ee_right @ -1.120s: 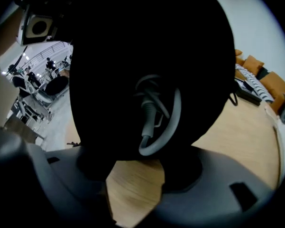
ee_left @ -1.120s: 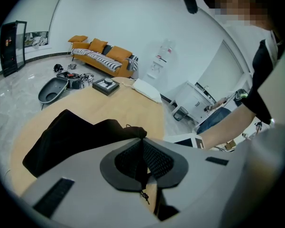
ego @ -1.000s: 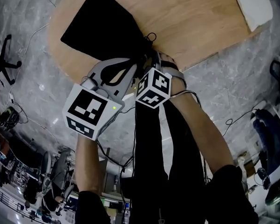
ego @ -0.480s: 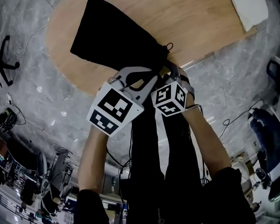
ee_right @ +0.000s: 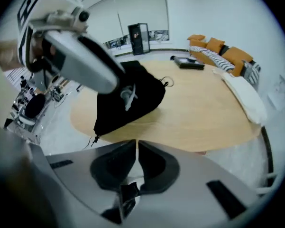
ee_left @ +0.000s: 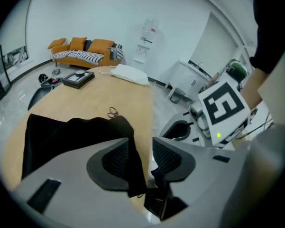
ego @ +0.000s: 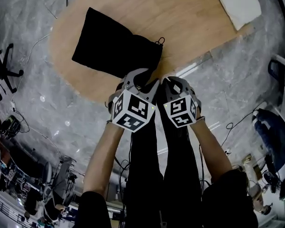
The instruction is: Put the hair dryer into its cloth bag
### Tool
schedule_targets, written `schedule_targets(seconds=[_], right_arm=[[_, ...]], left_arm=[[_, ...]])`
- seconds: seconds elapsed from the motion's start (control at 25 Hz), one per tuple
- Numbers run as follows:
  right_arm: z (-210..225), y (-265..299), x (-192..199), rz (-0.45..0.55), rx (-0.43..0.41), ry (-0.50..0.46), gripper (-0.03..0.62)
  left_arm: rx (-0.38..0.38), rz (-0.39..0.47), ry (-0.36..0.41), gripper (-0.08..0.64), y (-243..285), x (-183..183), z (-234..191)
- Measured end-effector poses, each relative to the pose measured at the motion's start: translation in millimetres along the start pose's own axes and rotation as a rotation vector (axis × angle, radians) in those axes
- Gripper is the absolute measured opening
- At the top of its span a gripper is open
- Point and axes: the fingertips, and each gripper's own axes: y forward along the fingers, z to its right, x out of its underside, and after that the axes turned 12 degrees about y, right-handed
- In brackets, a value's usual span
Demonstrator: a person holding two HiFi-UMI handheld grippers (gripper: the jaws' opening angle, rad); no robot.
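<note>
The black cloth bag (ego: 114,51) lies flat on the oval wooden table (ego: 194,23), its drawstring (ego: 160,41) at the near corner. No hair dryer shows anywhere. My left gripper (ego: 141,77) is at the bag's near edge. In the left gripper view its jaws (ee_left: 141,146) have just been opening and stand apart. A fold of the bag (ee_left: 71,137) hangs between them against the left pad only. My right gripper (ego: 170,82) hovers beside the table's near rim. Its jaws (ee_right: 136,144) have just been closing with nothing between them, short of the bag (ee_right: 133,99).
A white cushion (ego: 237,1) lies at the table's far end, and a flat dark box (ee_left: 78,79) sits near it. An orange sofa (ee_left: 83,49) stands beyond. An office chair (ego: 2,63) and cables are on the grey floor around the table.
The left jaws have opened off the bag's mouth. The right jaws have shut and drawn back from the bag. Both grippers have moved toward the table's near rim.
</note>
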Motion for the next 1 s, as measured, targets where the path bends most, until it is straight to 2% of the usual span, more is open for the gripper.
schedule_targets(seconds=[0.08,0.16,0.28,0.36,0.48,0.6,0.72,0.84,1.0], right_arm=[[9,-23,-6,0.050,0.004,0.056,0.012],[16,-46,-14,0.093,-0.005,0.119,0.011],[11,-82,-29,0.107,-0.029,0.251,0.011],[1,-111,-52,0.144,-0.045,0.301,0.011],[-11,-162,-113,0.322,-0.093,0.265,0.009],[-34,-219,-165,0.448,-0.116,0.197,0.009],[-61,-278,-208,0.575,-0.135,0.158,0.009],[-84,-315,-228,0.588,-0.141,0.155,0.009],[-104,-347,-236,0.573,-0.155,0.209,0.008]], left_arm=[[0.045,0.042,-0.028,0.168,-5,-11,19],[0.047,0.092,-0.053,0.187,-19,-25,31],[-0.026,0.182,-0.103,0.176,-66,-50,35],[-0.101,0.226,-0.141,0.130,-103,-64,29],[-0.233,0.270,-0.198,0.026,-147,-87,10],[-0.328,0.317,-0.228,0.015,-198,-113,0],[-0.406,0.349,-0.212,0.015,-249,-138,-2],[-0.439,0.378,-0.215,0.015,-291,-155,6],[-0.472,0.408,-0.247,0.015,-327,-163,20]])
